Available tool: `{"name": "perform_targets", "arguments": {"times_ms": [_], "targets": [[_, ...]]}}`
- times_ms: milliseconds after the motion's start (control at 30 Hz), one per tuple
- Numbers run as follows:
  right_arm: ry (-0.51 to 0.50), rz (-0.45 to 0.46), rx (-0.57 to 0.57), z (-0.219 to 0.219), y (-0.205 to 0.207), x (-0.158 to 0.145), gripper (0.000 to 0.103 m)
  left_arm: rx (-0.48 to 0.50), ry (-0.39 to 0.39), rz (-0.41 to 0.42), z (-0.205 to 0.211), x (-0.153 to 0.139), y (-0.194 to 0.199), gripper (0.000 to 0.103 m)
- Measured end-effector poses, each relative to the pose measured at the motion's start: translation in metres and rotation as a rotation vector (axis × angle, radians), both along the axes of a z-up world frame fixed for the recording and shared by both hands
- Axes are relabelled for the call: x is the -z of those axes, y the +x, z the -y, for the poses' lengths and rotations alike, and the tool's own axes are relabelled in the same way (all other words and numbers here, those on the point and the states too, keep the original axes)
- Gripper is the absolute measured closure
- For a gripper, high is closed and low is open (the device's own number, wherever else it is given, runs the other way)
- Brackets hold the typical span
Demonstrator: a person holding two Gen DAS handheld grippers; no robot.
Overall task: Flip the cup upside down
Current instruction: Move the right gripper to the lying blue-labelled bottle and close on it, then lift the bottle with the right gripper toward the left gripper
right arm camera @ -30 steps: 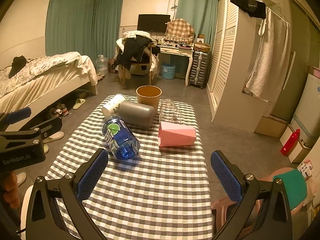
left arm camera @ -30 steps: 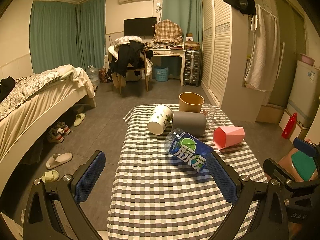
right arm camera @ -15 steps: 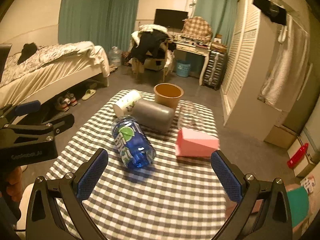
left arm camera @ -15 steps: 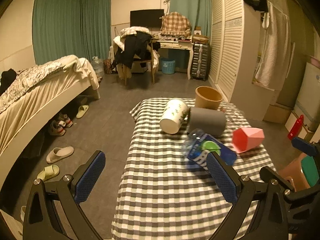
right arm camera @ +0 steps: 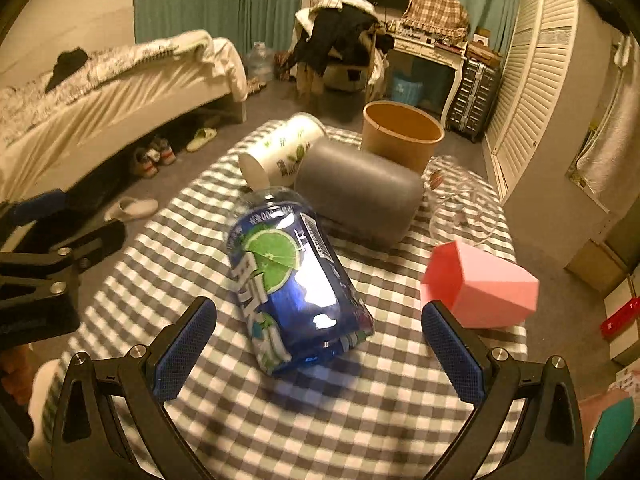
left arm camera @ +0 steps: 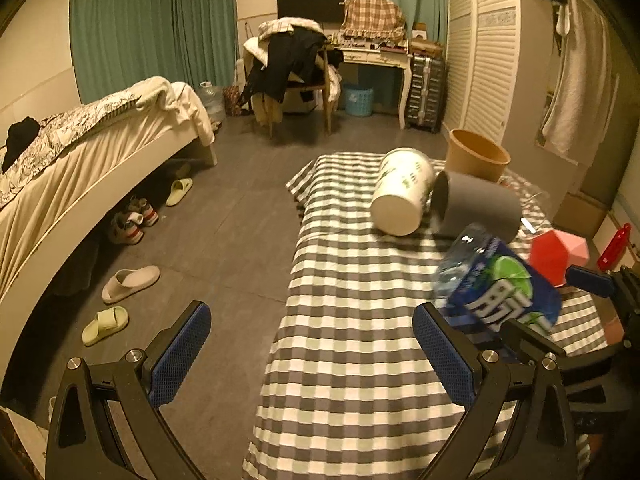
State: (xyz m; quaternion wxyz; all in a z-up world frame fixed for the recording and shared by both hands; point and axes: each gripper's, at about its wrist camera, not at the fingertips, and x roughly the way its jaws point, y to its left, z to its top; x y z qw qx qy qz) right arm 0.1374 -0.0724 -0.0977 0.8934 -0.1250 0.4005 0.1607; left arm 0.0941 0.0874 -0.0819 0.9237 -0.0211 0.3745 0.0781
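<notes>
Both grippers have their fingers wide apart, holding nothing: the left gripper [left arm camera: 310,354] hangs past the table's left edge, and the right gripper [right arm camera: 320,350] frames the blue cut bottle cup [right arm camera: 294,276]. This cup lies on its side mid-table [right arm camera: 280,420], touching the grey cup [right arm camera: 358,192]. The pink cup [right arm camera: 480,284] lies near the right edge.

You are in a home bedroom, bed [left arm camera: 92,140] with rumpled bedding at your 10 o'clock, slippers [left arm camera: 130,278] on the floor beside it, clothes-piled chair [left arm camera: 294,68] at 12 o'clock, louvred wardrobe [left arm camera: 486,52] at 1 o'clock, teal curtains [left arm camera: 152,28] behind.
</notes>
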Motion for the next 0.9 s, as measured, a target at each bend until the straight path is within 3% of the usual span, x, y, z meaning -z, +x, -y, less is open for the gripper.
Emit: {"name": "perform_targets", "arguments": {"times_ms": [133, 267, 367, 900], "targets": [[-0.019, -0.038, -0.009, -0.009, 0.014, 0.017, 0.000, -0.006, -0.011, -0.018, -0.007, 0.007, 0.006, 0.000], [-0.021, -0.081, -0.003, -0.012, 0.017, 0.027, 0.019, -0.008, -0.012, -0.024, -0.010, 0.009, 0.004, 0.000], [-0.015, -0.082, 0.018, -0.009, 0.012, 0.026, 0.022, -0.004, -0.015, -0.020, -0.012, 0.007, 0.000, 0.000], [-0.056, -0.096, 0.223, 0.011, -0.107, 0.009, 0.031, 0.064, -0.017, 0.028, 0.004, -0.016, -0.059, 0.000]]}}
